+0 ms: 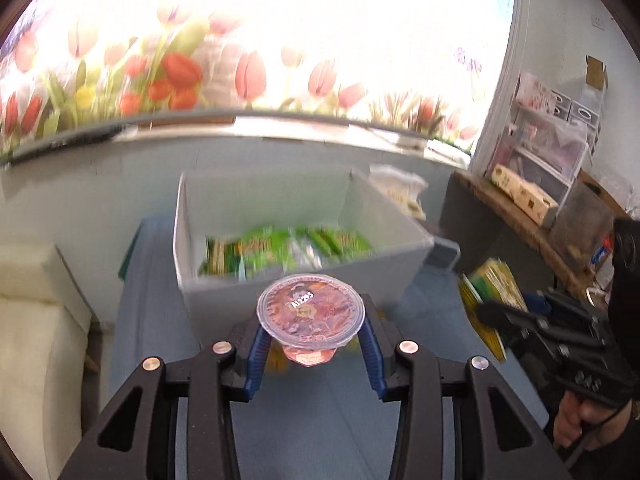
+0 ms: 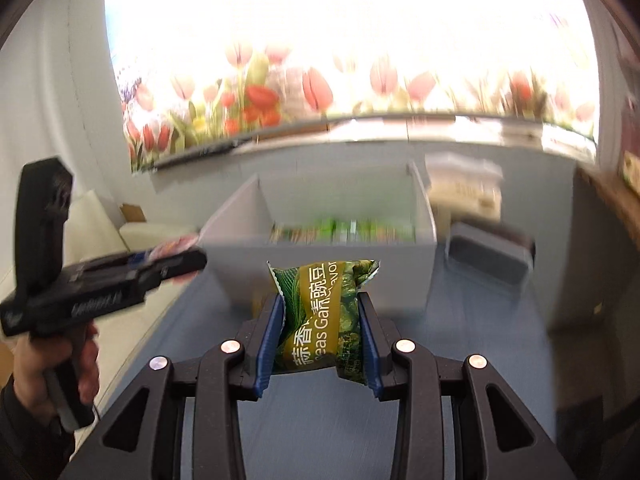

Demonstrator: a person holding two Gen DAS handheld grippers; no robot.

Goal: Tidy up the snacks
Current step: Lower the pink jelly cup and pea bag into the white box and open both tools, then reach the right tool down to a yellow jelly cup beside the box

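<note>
At frame centre, the left gripper (image 1: 311, 338) jaws clamp a clear round pink jelly cup (image 1: 310, 312); the right gripper (image 2: 320, 332) jaws clamp a green crinkled pea packet (image 2: 326, 316), both before a grey rectangular plastic bin (image 1: 280, 280).

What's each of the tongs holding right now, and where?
Left tongs pinch a jelly cup by its sides, under the rim. Right tongs squeeze a green pea packet across its middle.

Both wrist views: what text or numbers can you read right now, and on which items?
"A12295": white sticker on the foil lid of the clear plastic jelly cup held in the left gripper.
"eas Garl" and "avor", partly cut off, plus Chinese characters "蒜香" and "豌豆": green snack packet held in the right gripper.
Raised lettering on the left gripper's black body: too blurred.
Green packets in the grey bin: too blurred.
</note>
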